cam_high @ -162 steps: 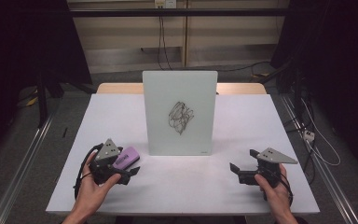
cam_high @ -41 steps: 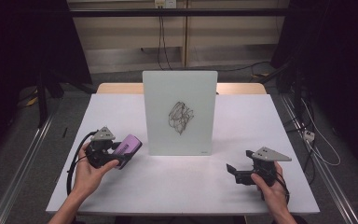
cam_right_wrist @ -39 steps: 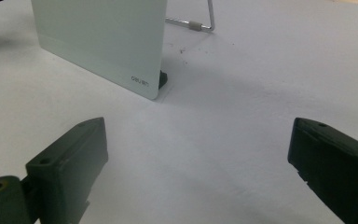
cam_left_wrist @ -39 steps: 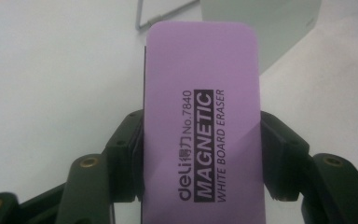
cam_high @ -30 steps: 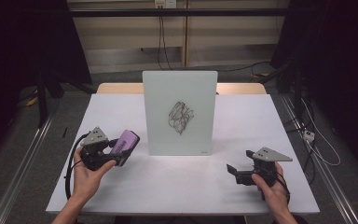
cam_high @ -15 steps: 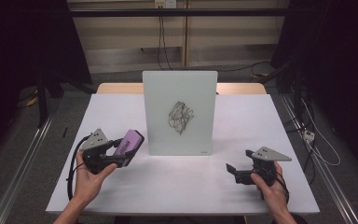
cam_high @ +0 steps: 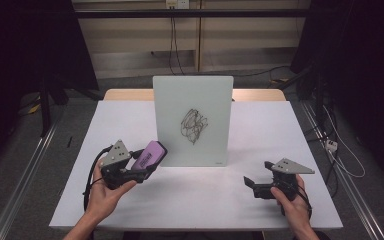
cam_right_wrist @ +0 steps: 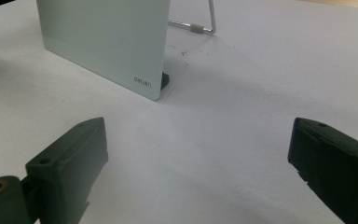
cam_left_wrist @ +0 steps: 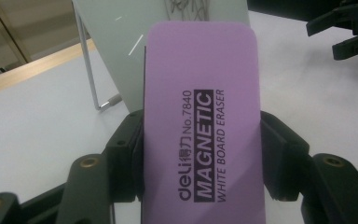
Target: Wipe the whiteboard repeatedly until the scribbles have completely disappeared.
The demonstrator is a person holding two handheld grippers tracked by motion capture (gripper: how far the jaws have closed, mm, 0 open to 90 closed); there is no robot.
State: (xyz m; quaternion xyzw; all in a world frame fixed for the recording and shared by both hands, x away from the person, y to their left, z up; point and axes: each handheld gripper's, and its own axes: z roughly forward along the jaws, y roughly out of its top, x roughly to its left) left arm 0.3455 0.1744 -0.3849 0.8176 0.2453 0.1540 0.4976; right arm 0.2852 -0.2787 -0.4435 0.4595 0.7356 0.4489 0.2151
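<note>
Gripping a purple whiteboard eraser (cam_high: 148,155) across its width, the left tool (cam_high: 141,169) has its jaws clamped on both long edges, leaving the far end free to meet the board. Eraser sits raised off the bench, just beside the lower left edge of the standing whiteboard (cam_high: 192,100), well below the black scribble (cam_high: 194,125) at the board's middle; likely lined up for wiping it off. Right tool (cam_high: 252,182) rests low on the bench, jaws wide apart, nothing between them, well clear of the board. Bench (cam_high: 280,130) is plain white, matte. Board leans on a wire stand (cam_right_wrist: 205,28). Room is dim, with cables (cam_high: 345,165) on the grey floor.
</note>
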